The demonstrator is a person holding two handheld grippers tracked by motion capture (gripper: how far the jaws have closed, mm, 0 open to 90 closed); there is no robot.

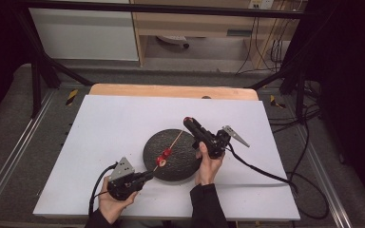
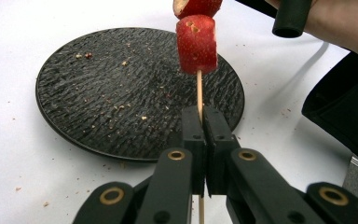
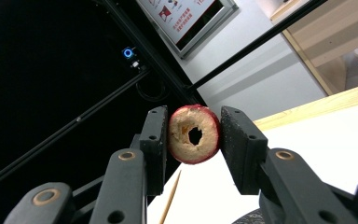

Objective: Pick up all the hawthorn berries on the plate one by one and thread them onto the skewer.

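Note:
A black round plate [image 1: 180, 164] lies mid-table on the white sheet. My left gripper [image 1: 148, 175] sits at the plate's near-left rim, shut on the lower end of a thin wooden skewer [image 1: 176, 140] that slants up and to the right over the plate. Two red fruit pieces [image 1: 164, 156] are threaded on it. In the left gripper view the jaws [image 2: 202, 112] pinch the skewer [image 2: 199, 91] just below the fruit pieces [image 2: 196, 44]. My right gripper [image 1: 188, 120] hovers past the skewer's tip, shut on a red fruit slice [image 3: 194, 134] with a hole through its middle; the skewer's tip [image 3: 170, 198] lies below it.
Crumbs are scattered on the plate [image 2: 98, 93] and the white sheet [image 1: 114, 123]. A wooden table edge [image 1: 171, 90] runs along the back. The right gripper's cable [image 1: 261, 171] trails to the right across the sheet. Black frame bars and floor cables surround the table.

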